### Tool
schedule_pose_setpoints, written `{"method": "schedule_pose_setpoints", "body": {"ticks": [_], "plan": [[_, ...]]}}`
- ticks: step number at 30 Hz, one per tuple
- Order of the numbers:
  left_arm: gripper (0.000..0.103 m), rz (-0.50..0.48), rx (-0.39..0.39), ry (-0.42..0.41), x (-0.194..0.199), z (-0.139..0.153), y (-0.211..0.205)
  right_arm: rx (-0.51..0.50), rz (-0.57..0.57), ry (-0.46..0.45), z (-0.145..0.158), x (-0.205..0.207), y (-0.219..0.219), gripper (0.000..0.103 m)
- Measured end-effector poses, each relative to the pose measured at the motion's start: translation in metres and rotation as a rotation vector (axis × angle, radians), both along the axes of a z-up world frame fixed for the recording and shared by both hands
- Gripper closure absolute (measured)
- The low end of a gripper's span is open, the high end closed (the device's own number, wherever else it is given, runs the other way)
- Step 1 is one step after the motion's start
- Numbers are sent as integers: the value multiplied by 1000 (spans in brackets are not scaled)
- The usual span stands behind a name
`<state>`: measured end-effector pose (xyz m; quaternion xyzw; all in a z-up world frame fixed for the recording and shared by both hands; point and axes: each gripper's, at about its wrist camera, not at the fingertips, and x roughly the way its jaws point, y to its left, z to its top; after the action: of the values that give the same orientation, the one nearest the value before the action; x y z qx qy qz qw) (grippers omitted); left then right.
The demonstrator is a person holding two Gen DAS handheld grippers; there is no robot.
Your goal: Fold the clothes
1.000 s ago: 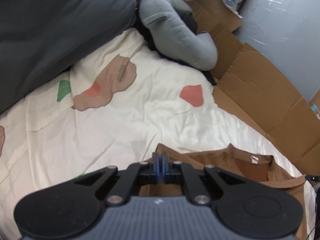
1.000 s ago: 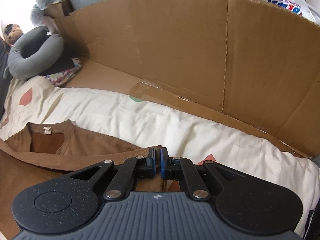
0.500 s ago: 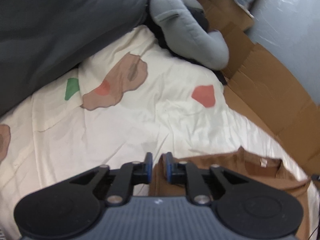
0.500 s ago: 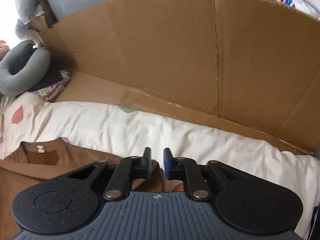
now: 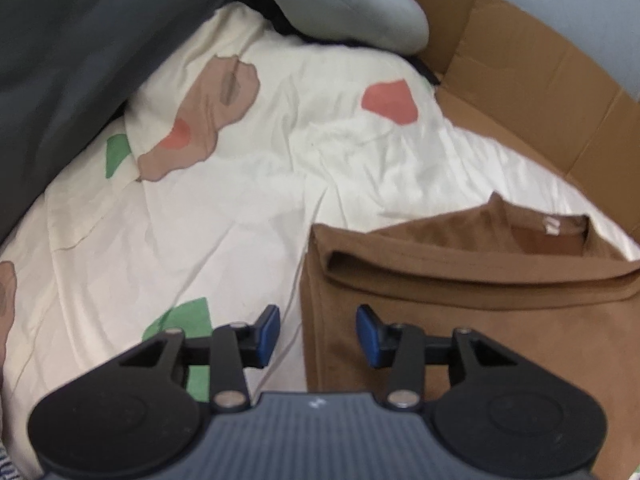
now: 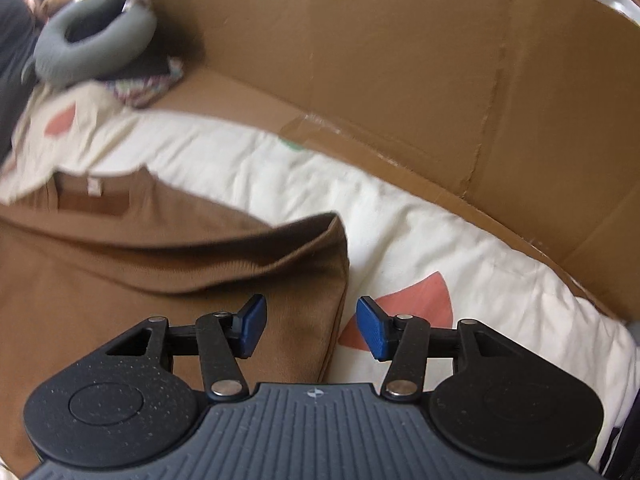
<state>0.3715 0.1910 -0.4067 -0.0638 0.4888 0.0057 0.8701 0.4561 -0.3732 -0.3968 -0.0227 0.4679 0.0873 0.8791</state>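
Note:
A brown T-shirt (image 5: 472,304) lies folded on a cream quilt (image 5: 240,208), its collar and white tag toward the cardboard. My left gripper (image 5: 318,336) hovers over the shirt's left folded edge; its jaws are opening, the blue pads clear of the cloth. In the right wrist view the same brown T-shirt (image 6: 120,280) fills the left side. My right gripper (image 6: 308,326) stands over the shirt's right corner, jaws opening, with the cloth edge lying below the gap and neither pad pressing it.
Cardboard sheets (image 6: 400,80) stand along the far side of the quilt. A grey neck pillow (image 6: 88,44) lies at the head end on dark and patterned cloth. A dark grey cushion (image 5: 80,40) borders the quilt on the left.
Both grippers were shut on the brown shirt's edge a second ago; both have let go and spread their jaws. The fold now lies flat on the shirt.

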Motion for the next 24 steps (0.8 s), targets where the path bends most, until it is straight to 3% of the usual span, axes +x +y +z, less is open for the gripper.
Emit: {"method": "schedule_pose_setpoints", "body": {"ticks": [6,12,19,24], "plan": [[56,-31,53,9,6,-8,-6,-60,15,-1,-12,13,4,46],[56,-38,91,-19,18,-5,-10,-50,-21,-33,-9,30,-2,46],[55,-25,105,-54,32,-2,-13,-42,-17,-50,-8,41,1,47],[55,-22,73,-76,40,-4,-9,-5,-5,-56,-8,47,2,48]]}}
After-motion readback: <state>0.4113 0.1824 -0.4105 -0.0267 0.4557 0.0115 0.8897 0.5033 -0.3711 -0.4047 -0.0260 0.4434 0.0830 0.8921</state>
